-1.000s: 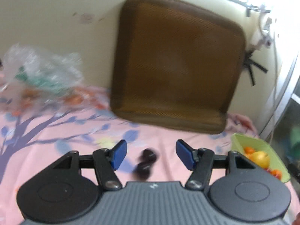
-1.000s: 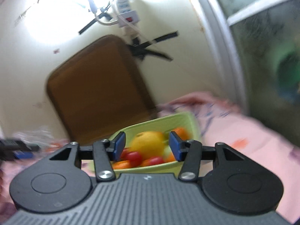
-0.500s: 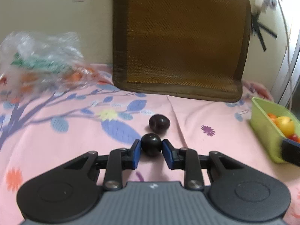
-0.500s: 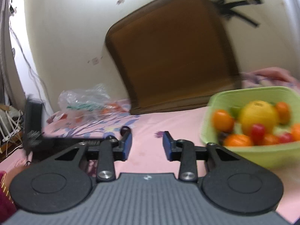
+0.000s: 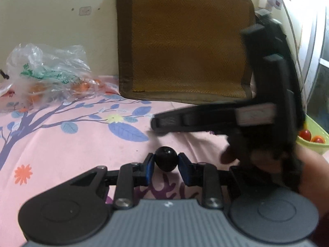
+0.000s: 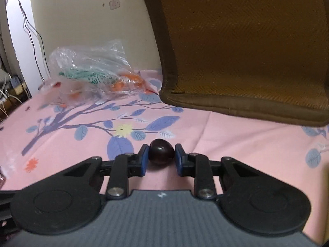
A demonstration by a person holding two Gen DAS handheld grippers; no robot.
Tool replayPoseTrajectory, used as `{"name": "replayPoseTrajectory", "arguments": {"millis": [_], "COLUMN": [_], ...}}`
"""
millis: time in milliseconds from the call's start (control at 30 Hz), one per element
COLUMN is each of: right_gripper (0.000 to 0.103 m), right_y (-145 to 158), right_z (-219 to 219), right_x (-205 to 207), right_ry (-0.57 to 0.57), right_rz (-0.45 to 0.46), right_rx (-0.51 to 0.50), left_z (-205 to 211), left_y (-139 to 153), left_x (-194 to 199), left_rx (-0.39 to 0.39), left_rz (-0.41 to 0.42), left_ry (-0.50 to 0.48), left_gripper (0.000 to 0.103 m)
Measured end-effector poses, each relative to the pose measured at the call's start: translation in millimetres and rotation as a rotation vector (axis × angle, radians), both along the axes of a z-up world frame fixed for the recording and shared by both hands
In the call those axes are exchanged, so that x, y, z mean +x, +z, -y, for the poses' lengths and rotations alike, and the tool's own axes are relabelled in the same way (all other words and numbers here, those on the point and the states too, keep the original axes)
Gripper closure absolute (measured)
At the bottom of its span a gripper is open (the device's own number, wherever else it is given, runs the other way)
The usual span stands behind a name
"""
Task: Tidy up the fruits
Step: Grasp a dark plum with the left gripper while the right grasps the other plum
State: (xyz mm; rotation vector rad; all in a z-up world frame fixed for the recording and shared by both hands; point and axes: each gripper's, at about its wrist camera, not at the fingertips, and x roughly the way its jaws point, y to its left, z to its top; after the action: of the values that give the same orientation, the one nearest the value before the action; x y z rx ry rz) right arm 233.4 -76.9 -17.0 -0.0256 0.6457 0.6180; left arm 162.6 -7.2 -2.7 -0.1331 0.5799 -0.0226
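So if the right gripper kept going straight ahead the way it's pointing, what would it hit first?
Holding a dark plum, the right gripper would probably pass over open pink bedsheet and first meet the brown cushion leaning on the wall, though depth is unclear.

Both fisheye views sit low over a pink floral bedsheet (image 5: 61, 148), each looking forward along its own gripper toward the brown mesh cushion (image 5: 185, 45) leaning on the cream wall. The left wrist view faces the cushion squarely from farther back; the right wrist view sits closer, with the cushion (image 6: 257, 41) filling its upper right. Both share the clear plastic bag (image 5: 47, 72) left of the cushion (image 6: 90, 70), and the sheet's tree print.
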Motion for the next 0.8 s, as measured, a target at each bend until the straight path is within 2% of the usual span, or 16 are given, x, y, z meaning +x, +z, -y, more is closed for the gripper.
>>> {"name": "replayPoseTrajectory", "arguments": {"millis": [167, 367, 400, 500, 533, 633, 733, 767, 800], "right_gripper": [0.074, 0.074, 0.074, 0.074, 0.074, 0.073, 0.072, 0.070, 0.063], "right_y": [3.8, 4.8, 5.6, 0.4, -1.5, -3.1, -7.1, -7.5, -8.4], "right_z": [39.7, 108.8, 122.7, 151.7, 159.6, 179.8, 181.3, 181.8, 180.9], "right_x": [-26.4, -92.9, -106.1, -139.7, -149.5, -178.3, -191.1, -193.9, -194.4], "right_ry": [-0.121, -0.170, -0.190, -0.262, -0.285, -0.343, -0.363, -0.368, -0.375], "right_rz": [-0.012, 0.032, 0.033, 0.059, 0.065, 0.094, 0.126, 0.137, 0.141], "right_rx": [0.043, 0.027, 0.035, 0.032, 0.030, 0.026, -0.014, -0.019, -0.024], "left_z": [3.0, 15.2, 19.3, 35.4, 45.9, 80.6, 104.4, 110.2, 115.0], "left_y": [0.4, -1.3, -0.3, -0.2, -0.4, -1.7, -4.6, -5.6, -6.9], "left_x": [-3.5, -3.0, -7.9, -27.6, -36.1, -57.2, -69.0, -71.5, -72.6], "left_rx": [0.006, 0.020, 0.008, -0.110, -0.119, -0.081, -0.026, 0.003, 0.040], "left_rz": [0.019, -0.022, -0.015, -0.003, 0.008, 0.023, 0.029, 0.024, 0.017], "left_ry": [-0.022, -0.145, -0.159, -0.239, -0.264, -0.347, -0.381, -0.378, -0.368], "left_gripper": [0.077, 0.077, 0.077, 0.077, 0.077, 0.076, 0.076, 0.076, 0.076]}}
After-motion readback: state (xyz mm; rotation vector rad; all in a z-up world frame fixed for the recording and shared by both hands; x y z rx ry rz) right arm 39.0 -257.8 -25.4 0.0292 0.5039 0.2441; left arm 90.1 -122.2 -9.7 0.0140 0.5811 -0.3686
